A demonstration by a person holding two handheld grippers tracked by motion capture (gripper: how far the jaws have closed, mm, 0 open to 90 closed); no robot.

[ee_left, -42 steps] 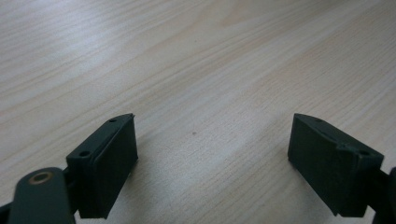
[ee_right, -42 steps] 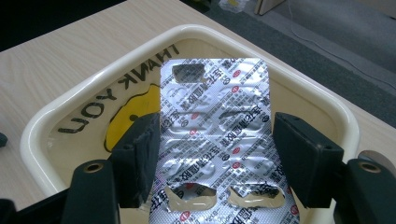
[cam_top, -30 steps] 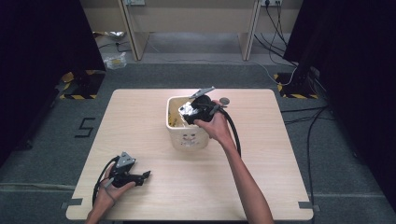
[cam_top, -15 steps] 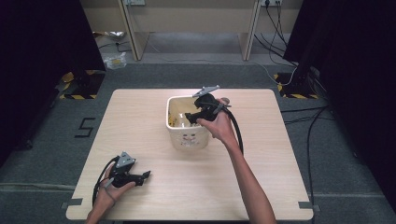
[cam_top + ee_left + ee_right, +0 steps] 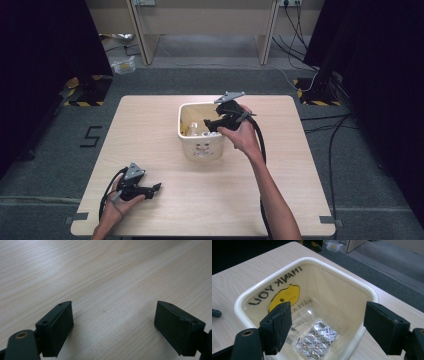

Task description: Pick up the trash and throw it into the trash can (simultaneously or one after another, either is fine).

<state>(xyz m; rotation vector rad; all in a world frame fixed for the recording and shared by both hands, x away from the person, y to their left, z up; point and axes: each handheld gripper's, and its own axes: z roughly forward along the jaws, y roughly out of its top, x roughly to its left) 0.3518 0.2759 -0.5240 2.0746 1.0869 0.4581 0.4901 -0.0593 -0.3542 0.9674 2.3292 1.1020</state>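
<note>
Two claws in play: the right claw (image 5: 327, 327) hangs over the cream tub (image 5: 201, 145), its jaws spread wide after just opening up, nothing between them, while the left claw (image 5: 113, 327) sits wide and empty on the bare bench (image 5: 165, 125) near the front left corner. One tub, mid-bench, lined with a see-through bag (image 5: 287, 296) reading "THANK YOU" above a yellow smiley plus "HAVE A", and one silvery printed packet (image 5: 318, 338) lies at the bottom. A "5" (image 5: 91, 136) is marked on the floor left of the bench.

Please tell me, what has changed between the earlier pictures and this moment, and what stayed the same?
The right gripper has drawn back a little from over the bin toward its right rim, and its jaws have just been opening; nothing is between them. A silvery packet lies at the bin's bottom. The left gripper and the bin kept their places.
</note>
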